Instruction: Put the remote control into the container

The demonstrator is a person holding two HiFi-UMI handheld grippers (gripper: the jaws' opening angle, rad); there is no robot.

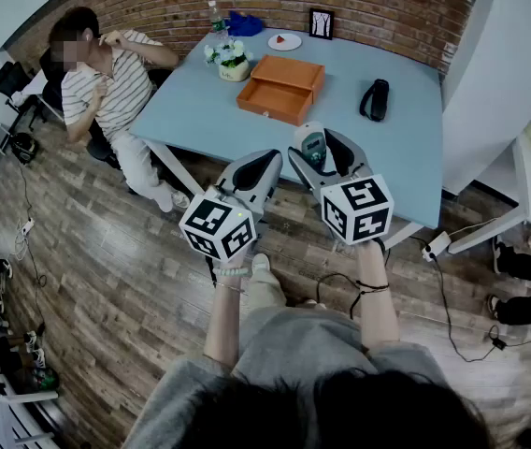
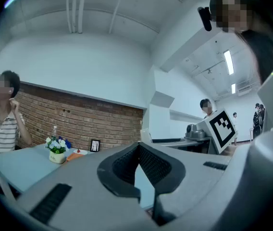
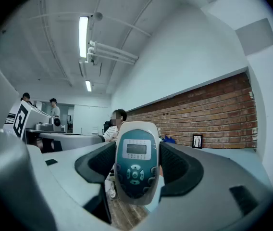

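Observation:
The remote control point(image 1: 313, 145) is white with a teal face, a small screen and buttons point(image 3: 135, 170). My right gripper point(image 1: 318, 141) is shut on it, its jaws pressing the remote's two sides, and holds it level in the air just before the table's near edge. The container, an open orange box point(image 1: 281, 87), sits on the light blue table point(image 1: 406, 148) beyond both grippers; in the left gripper view only an orange sliver of the box point(image 2: 72, 155) shows. My left gripper point(image 1: 267, 162) hangs beside the right one, its tips touching point(image 2: 138, 146) with nothing between them.
On the table stand a black object point(image 1: 375, 99), a flower pot point(image 1: 233, 64), a small plate point(image 1: 284, 41), a picture frame point(image 1: 321, 23) and a bottle point(image 1: 215, 17). A person in a striped shirt point(image 1: 107, 87) sits at the table's left end. Cables point(image 1: 452, 307) lie on the wood floor.

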